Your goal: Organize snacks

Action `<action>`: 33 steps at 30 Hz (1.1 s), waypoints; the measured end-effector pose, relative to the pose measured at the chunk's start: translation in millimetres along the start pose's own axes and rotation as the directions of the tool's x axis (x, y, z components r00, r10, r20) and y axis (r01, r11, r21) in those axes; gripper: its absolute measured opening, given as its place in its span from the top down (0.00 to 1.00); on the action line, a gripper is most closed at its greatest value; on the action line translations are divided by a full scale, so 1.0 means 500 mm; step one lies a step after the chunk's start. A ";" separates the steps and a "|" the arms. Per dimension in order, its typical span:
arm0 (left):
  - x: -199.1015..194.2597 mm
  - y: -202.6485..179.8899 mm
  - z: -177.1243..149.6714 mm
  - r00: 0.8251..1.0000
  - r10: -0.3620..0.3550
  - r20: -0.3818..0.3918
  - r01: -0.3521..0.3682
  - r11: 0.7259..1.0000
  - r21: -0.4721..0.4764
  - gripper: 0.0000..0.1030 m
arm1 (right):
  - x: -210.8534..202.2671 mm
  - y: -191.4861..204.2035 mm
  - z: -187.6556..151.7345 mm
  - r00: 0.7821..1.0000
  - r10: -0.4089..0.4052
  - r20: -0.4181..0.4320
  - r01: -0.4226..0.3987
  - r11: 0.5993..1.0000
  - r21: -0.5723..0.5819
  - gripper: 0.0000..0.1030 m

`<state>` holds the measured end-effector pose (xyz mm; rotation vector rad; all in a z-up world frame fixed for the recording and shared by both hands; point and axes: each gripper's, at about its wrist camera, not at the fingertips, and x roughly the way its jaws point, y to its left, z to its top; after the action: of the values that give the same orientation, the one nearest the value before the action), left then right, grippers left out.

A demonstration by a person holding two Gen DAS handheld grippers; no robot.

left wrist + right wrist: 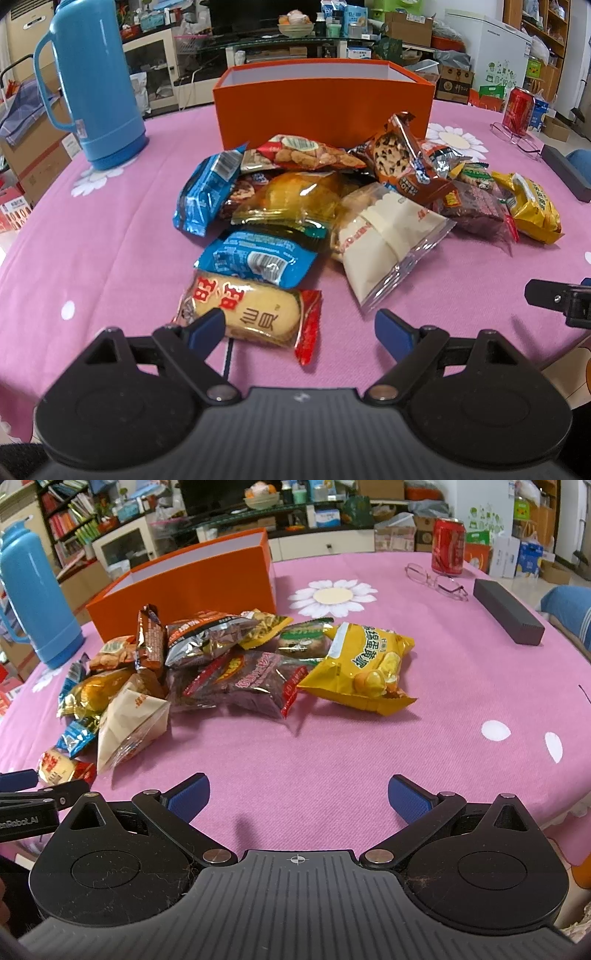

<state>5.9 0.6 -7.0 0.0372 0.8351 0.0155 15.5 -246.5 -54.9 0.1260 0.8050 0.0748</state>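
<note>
A pile of snack packets lies on the pink tablecloth in front of an open orange box (pixel 325 107), which also shows in the right wrist view (pixel 192 587). Nearest my left gripper (pixel 301 330) is a red-edged rice cracker packet (pixel 251 314), partly between its open fingers. Behind it lie a blue packet (pixel 258 258), a white bread bag (pixel 384 236) and a yellow packet (pixel 532 206). My right gripper (pixel 299 797) is open and empty above bare cloth, short of the yellow packet (pixel 365 664) and a purple packet (pixel 255 683).
A blue thermos (pixel 96 85) stands at the left of the table. A red soda can (pixel 447 546), glasses (pixel 437 581) and a dark long case (pixel 508 611) sit at the far right. The table edge is close on the right.
</note>
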 end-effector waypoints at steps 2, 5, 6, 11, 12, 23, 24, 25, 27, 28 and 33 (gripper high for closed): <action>0.001 0.000 0.000 1.000 -0.002 0.000 0.002 1.000 0.001 0.15 | 0.007 -0.002 0.000 1.000 0.000 -0.009 0.000 1.000 0.009 0.09; -0.005 0.006 0.003 1.000 -0.010 0.019 0.010 1.000 -0.008 0.15 | -0.001 -0.004 0.001 0.999 0.025 0.028 -0.025 1.000 0.012 0.09; -0.007 0.011 0.006 0.999 -0.015 0.028 0.016 1.000 -0.015 0.15 | -0.004 -0.004 0.002 0.999 0.030 0.046 -0.030 0.999 0.009 0.09; -0.005 0.050 0.023 0.999 -0.019 0.047 0.021 0.999 -0.040 0.15 | 0.009 0.010 0.000 0.997 0.032 0.073 -0.029 0.999 -0.042 0.09; -0.004 0.059 0.023 0.999 -0.020 0.048 0.021 0.999 -0.037 0.15 | 0.017 0.012 -0.001 0.997 0.023 0.068 -0.020 0.998 -0.054 0.09; 0.036 0.134 0.068 0.992 -0.125 0.002 0.125 0.989 -0.075 0.15 | 0.067 0.022 -0.004 0.999 0.023 0.028 -0.020 0.994 -0.106 0.09; 0.039 0.132 0.080 0.991 -0.136 0.012 0.136 0.988 -0.070 0.15 | 0.074 0.023 -0.004 1.000 0.016 0.017 -0.014 0.994 -0.111 0.09; 0.044 0.129 0.091 0.990 -0.142 0.019 0.143 0.988 -0.058 0.15 | 0.077 0.028 -0.006 1.000 0.003 0.021 0.000 0.991 -0.131 0.09; 0.055 0.121 0.099 0.989 -0.145 0.025 0.145 0.989 -0.017 0.15 | 0.081 0.035 -0.007 0.999 -0.022 0.023 0.026 0.987 -0.161 0.09; 0.063 0.120 0.098 0.989 -0.146 0.019 0.146 0.989 0.002 0.15 | 0.081 0.035 -0.009 0.999 -0.024 0.028 0.029 0.987 -0.161 0.09; 0.096 0.120 0.064 0.988 -0.149 -0.044 0.151 0.987 0.050 0.16 | 0.081 0.033 -0.006 0.999 -0.026 0.024 0.030 0.987 -0.161 0.09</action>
<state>61.7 61.0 -18.9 0.0236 0.8763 -0.1483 40.9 -225.2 -83.6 -0.0375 0.7752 0.1113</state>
